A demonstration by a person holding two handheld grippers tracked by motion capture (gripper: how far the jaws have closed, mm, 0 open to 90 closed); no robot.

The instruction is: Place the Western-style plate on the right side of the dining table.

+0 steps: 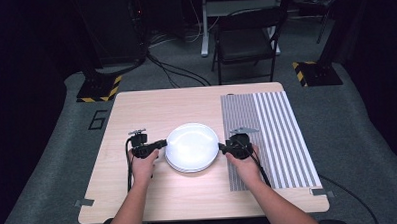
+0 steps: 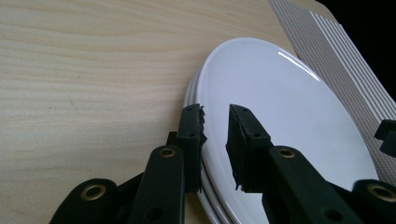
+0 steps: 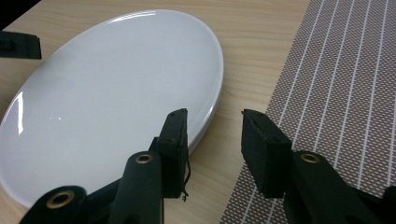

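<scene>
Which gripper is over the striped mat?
The right gripper, at the right rim of the plates, sits above the mat. The left gripper is over bare table.

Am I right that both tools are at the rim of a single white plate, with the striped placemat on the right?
Not quite: it is a stack of plates, not one. The left gripper view shows several rims layered at the edge. The left tool and right tool are at opposite rims, and the striped placemat is on the right.
</scene>
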